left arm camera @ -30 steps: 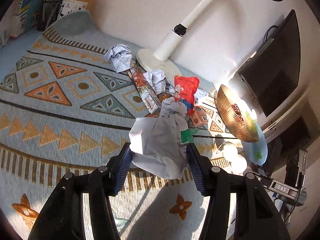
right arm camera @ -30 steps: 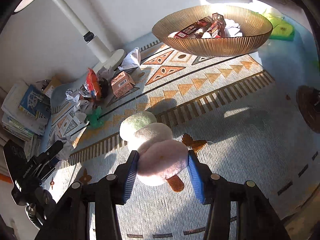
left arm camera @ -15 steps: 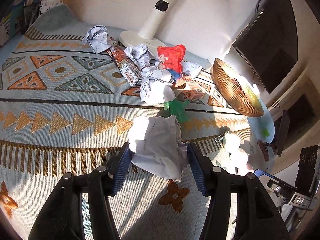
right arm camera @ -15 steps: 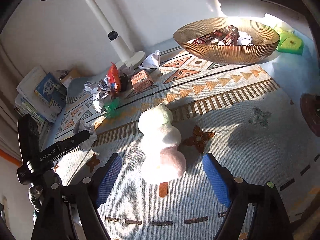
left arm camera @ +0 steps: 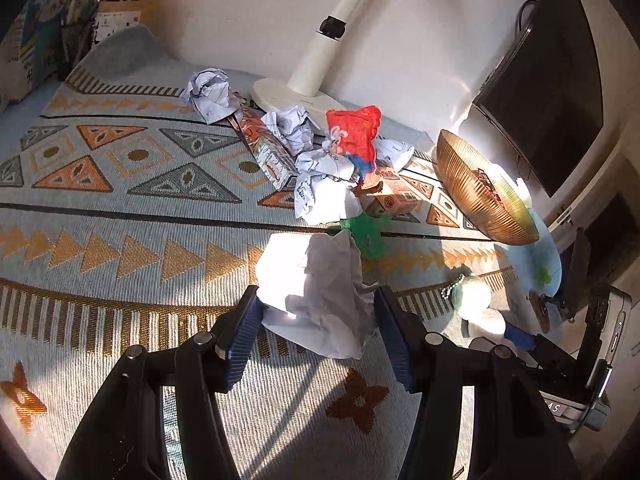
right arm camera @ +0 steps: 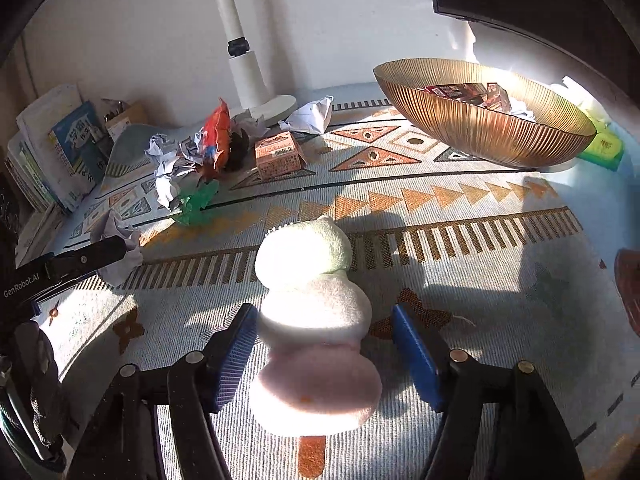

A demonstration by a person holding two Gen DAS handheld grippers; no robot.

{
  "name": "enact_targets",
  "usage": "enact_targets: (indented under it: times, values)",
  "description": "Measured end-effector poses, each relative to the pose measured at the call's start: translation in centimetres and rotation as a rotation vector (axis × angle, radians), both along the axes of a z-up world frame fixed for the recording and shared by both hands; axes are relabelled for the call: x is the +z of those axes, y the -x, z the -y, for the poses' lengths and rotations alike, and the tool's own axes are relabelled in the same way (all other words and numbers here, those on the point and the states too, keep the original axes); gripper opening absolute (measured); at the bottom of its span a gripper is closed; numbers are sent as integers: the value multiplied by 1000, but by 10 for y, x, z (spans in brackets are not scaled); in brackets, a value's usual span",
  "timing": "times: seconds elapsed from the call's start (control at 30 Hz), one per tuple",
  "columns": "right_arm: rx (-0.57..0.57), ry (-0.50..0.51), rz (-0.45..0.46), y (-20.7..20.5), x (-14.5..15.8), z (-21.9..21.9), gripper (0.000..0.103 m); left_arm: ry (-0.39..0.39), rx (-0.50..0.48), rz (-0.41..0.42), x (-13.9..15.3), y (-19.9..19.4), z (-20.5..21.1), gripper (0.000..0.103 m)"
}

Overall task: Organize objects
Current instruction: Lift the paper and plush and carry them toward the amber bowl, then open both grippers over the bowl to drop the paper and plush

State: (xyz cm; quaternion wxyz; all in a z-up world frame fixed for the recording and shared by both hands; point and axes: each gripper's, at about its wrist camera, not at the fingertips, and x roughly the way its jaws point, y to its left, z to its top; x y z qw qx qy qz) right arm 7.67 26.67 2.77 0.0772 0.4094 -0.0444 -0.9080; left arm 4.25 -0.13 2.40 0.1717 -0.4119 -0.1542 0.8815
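A ball of paper [left arm camera: 320, 300] sits between the left gripper's [left arm camera: 318, 332] pads, low in the frame. Behind it lies a heap of paper balls [left arm camera: 324, 192] and boxes [left arm camera: 268, 152] on the rug [left arm camera: 120, 240]. The lamp base [left arm camera: 288, 96] stands behind the heap. The bowl [left arm camera: 480, 192] is at the right. The plush toy [right arm camera: 316, 320] lies on the rug between the right gripper's [right arm camera: 324, 352] pads.

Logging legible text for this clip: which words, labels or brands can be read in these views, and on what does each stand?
"GenRobot.AI": white print on the side of the left gripper, seen from the right wrist.
"AS": end of a cut-off label on the right gripper, in the left wrist view.
Blue book cover: large characters, too blurred to read.
Small carton and crumpled paper: print too small.
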Motion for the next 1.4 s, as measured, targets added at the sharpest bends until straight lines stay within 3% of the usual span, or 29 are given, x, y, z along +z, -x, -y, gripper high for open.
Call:
enact_targets:
  times: [0.07, 0.27, 0.37, 0.43, 0.57, 0.77, 1.03, 1.07, 1.13, 1.17, 1.23, 1.27, 1.4]
  values:
    - [40, 47, -17, -4, -1, -1, 49, 11, -4, -7, 0, -1, -1, 54]
    - [71, 77, -32, -13, 1, -4, 48, 42, -8, 0, 0, 0, -6, 54]
    - [54, 87, -62, -13, 21, -18, 48, 116, -19, 8, 3, 2, -17, 54]
    - [21, 96, -99, -9, 41, -35, 48, 157, -43, -15, 14, 2, -31, 54]
    - [-69, 136, -158, 9, 79, -80, 48, 139, -128, -119, 64, 10, -72, 54]
    - [-222, 187, -207, 49, 115, -142, 48, 99, -271, -171, 113, 66, -157, 55]
    - [-345, 193, -218, 103, 134, -184, 50, 76, -308, -158, 115, 148, -251, 55]
    - [-357, 212, -215, 108, 132, -188, 51, 85, -308, -165, 115, 154, -260, 55]
    - [-379, 237, -193, 119, 125, -194, 67, 124, -301, -194, 113, 163, -276, 55]
    - [-390, 250, -177, 123, 120, -198, 82, 140, -293, -212, 112, 166, -282, 58]
    - [-396, 282, -160, 121, 112, -203, 84, 146, -282, -211, 109, 172, -288, 75]
    - [-389, 288, -150, 120, 108, -204, 84, 141, -282, -191, 106, 175, -288, 90]
    - [-367, 260, -152, 104, 104, -194, 84, 117, -281, -178, 105, 166, -269, 91]
